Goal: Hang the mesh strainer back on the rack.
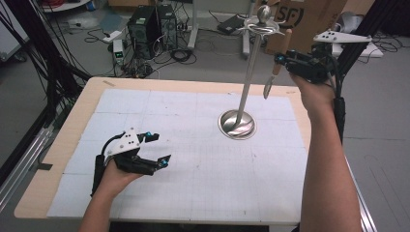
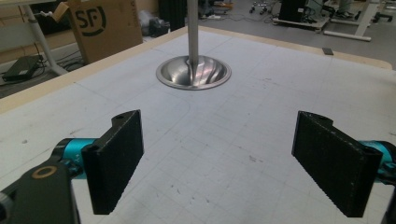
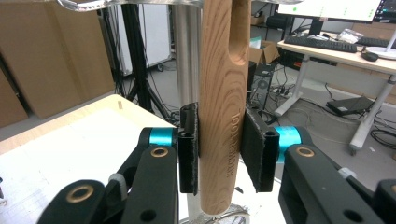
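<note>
The wooden-handled utensil (image 1: 277, 62) hangs upright in the air at the far right of the table, just beside the top of the metal hanging stand (image 1: 249, 72). In the right gripper view its wooden handle (image 3: 224, 102) rises between the two black pads, with a slot cut in near its top and faint stamped lettering down its length that is too soft to read. The handle's top is cut off by the upper edge of that view, so whether the slot sits on one of the stand's arms cannot be told. In the high view the lower metal end (image 1: 268, 88) is small and blurred; its exact shape is hard to make out.

The right gripper (image 1: 286, 60) is clamped on the handle, a pad pressed flat on either side of the wood, held high above the table's far right edge. The stand's pole (image 3: 186, 60) sits directly behind the handle.

The stand's round dished base (image 1: 237, 124) rests on the white gridded mat (image 1: 193, 183), right of centre.

The left gripper (image 1: 159, 150) rests low over the near left part of the mat, well apart from the stand. Its jaws stand wide apart with nothing between them, bare mat showing through the gap.
</note>
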`<action>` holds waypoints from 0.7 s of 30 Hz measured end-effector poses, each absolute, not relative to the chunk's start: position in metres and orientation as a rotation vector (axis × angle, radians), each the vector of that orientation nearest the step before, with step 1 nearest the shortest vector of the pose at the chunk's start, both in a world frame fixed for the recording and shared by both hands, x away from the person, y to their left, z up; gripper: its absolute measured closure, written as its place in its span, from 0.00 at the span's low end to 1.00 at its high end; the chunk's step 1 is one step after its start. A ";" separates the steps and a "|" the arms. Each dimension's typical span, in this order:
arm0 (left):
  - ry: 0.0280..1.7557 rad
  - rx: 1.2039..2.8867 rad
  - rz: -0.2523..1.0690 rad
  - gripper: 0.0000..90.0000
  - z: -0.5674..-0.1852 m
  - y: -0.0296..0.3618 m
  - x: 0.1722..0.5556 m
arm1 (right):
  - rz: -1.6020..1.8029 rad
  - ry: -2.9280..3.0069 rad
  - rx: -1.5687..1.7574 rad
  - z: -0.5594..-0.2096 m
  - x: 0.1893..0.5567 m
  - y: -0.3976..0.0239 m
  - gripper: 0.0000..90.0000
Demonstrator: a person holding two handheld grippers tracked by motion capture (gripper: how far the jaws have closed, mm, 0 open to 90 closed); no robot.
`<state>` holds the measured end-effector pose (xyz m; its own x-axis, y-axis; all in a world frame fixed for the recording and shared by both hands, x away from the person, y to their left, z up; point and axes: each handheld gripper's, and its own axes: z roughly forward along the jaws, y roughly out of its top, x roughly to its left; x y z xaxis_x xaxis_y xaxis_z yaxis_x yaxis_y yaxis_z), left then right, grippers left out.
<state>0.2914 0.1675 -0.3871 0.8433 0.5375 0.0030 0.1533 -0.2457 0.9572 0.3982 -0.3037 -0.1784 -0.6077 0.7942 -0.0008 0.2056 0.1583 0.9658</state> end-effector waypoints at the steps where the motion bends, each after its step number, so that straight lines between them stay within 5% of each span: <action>1: 0.525 1.809 0.394 0.19 -0.387 0.167 0.291 | 1.475 1.917 0.952 -0.178 0.398 -0.302 0.77; 21: 0.525 1.809 0.386 0.19 -0.388 0.167 0.292 | 1.443 1.911 0.992 -0.180 0.416 -0.299 0.77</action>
